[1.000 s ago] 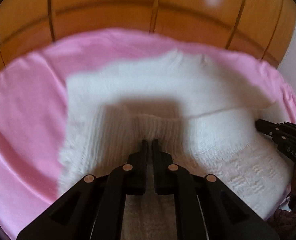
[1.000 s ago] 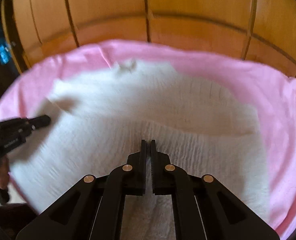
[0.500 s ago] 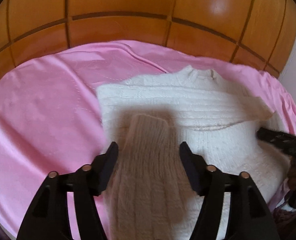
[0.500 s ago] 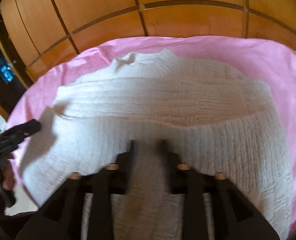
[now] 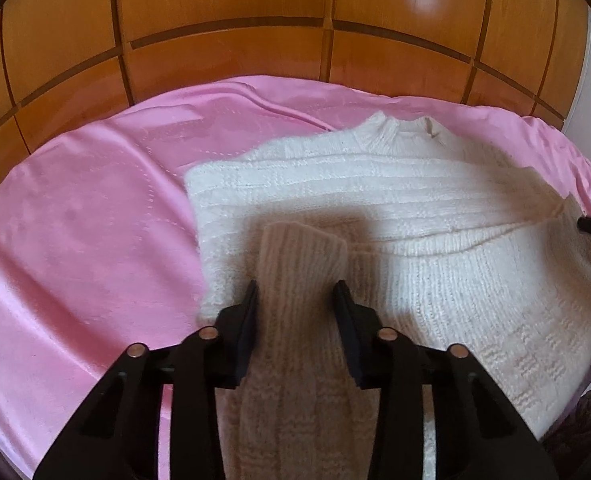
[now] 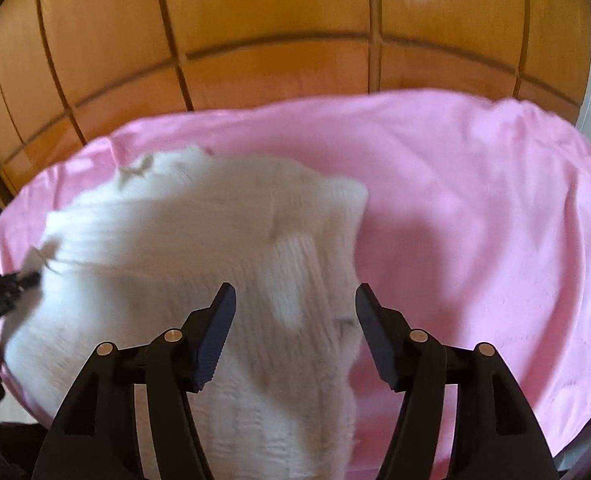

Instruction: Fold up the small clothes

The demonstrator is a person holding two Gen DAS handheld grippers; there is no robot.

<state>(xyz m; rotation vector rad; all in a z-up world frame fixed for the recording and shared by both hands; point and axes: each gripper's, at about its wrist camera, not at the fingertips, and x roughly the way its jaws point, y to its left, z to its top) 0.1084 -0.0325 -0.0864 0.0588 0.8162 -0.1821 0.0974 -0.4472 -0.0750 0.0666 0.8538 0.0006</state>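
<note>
Your white knit sweater (image 5: 375, 204) lies folded on the pink sheet (image 5: 87, 240), collar toward the wooden headboard (image 5: 223, 4), with one ribbed sleeve (image 5: 299, 272) laid back across its body. Your left gripper (image 5: 294, 294) stands with its jaws parted on either side of that sleeve, clamping nothing. Your right gripper (image 6: 295, 296) is spread wider above the sweater's right edge, holding nothing; that view is blurred. The right gripper's tip shows at the sweater's far right corner in the left view.
</note>
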